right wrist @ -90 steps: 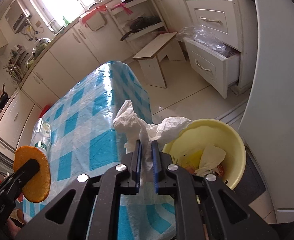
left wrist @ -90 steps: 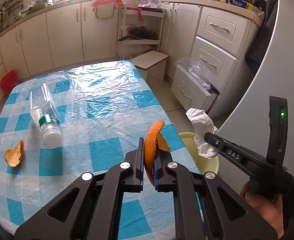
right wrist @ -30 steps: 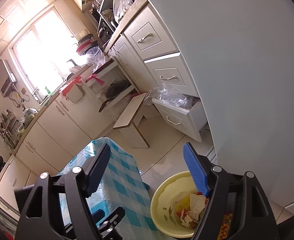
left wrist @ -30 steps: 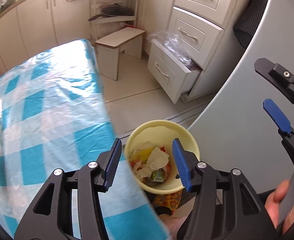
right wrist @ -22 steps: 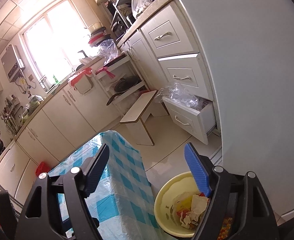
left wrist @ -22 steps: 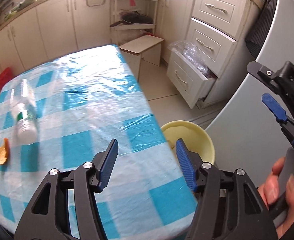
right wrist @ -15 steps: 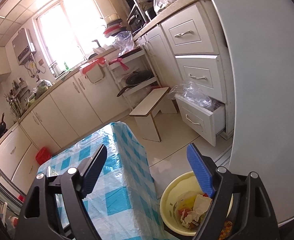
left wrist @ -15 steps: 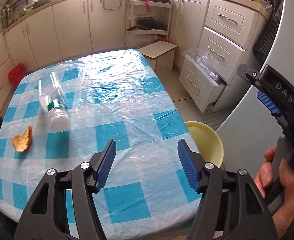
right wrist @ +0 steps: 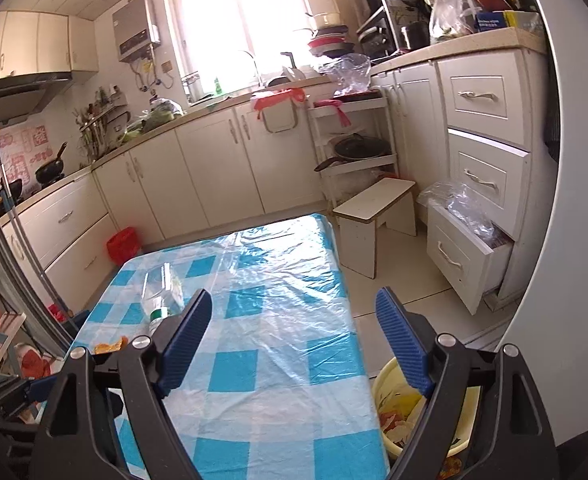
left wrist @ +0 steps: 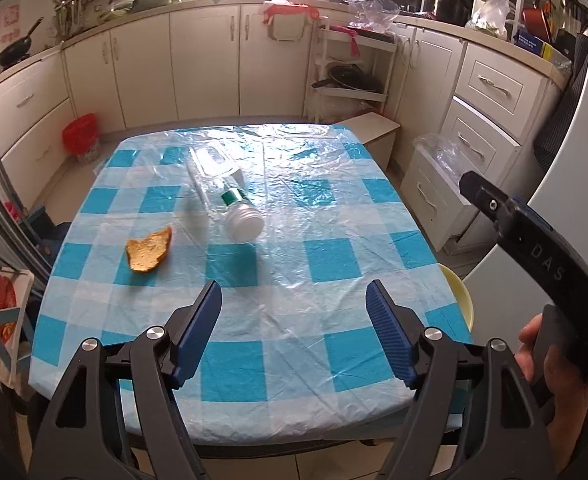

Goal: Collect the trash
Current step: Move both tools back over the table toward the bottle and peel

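Note:
An orange peel [left wrist: 149, 253] and a clear plastic bottle [left wrist: 225, 196] with a green band lie on the blue-checked table [left wrist: 302, 332]. Both show in the right wrist view, the peel [right wrist: 109, 346] and the bottle [right wrist: 161, 292]. My left gripper [left wrist: 294, 332] is open and empty above the table's near edge. My right gripper [right wrist: 294, 340] is open and empty over the table's right side; its body shows in the left wrist view [left wrist: 534, 248]. The yellow trash bin [right wrist: 390, 380], with trash inside, stands on the floor by the table's right edge.
White kitchen cabinets [left wrist: 201, 64] run along the back and right. An open drawer with plastic [right wrist: 466, 232], a small wooden stool [right wrist: 374, 216], a rack with a pan [right wrist: 354, 152] and a red bin [left wrist: 79, 134] stand around the table.
Both grippers let go of the orange peel and the tissue over the yellow bin, opened, then swung back and rose to face the table.

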The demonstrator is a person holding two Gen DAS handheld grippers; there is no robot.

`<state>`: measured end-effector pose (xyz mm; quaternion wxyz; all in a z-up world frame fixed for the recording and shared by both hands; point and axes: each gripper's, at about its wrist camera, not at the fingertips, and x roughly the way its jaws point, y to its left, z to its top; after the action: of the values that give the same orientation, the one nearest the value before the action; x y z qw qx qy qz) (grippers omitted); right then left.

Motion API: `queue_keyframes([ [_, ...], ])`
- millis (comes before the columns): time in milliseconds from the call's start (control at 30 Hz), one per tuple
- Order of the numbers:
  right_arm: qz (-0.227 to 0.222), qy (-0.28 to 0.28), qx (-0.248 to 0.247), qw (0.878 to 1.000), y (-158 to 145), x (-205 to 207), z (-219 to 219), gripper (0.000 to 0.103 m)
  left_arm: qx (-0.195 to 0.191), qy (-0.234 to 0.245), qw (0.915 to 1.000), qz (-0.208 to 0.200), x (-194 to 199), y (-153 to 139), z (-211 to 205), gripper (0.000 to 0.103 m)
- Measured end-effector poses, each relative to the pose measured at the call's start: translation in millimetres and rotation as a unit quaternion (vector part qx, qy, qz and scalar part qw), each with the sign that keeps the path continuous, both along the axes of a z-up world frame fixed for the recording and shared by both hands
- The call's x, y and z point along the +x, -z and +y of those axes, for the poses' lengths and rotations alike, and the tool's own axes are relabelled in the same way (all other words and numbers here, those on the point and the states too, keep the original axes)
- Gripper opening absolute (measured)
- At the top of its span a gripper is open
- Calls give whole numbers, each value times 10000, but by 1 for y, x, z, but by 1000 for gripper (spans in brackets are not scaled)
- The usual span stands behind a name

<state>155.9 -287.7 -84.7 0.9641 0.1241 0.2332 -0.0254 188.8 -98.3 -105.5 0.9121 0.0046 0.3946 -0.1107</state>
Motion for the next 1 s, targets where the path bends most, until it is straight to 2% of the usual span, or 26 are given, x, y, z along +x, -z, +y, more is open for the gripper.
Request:
queue_keyframes([
  [467,52,-1062,-369,9936,9,-41,79,81,-192,-547,9979,-287,-31,-18,68,76],
  [1000,74,-1256,-494,9908,15,-38,96,83,-152,-750,9958,-501,-45,-30,89,79],
])
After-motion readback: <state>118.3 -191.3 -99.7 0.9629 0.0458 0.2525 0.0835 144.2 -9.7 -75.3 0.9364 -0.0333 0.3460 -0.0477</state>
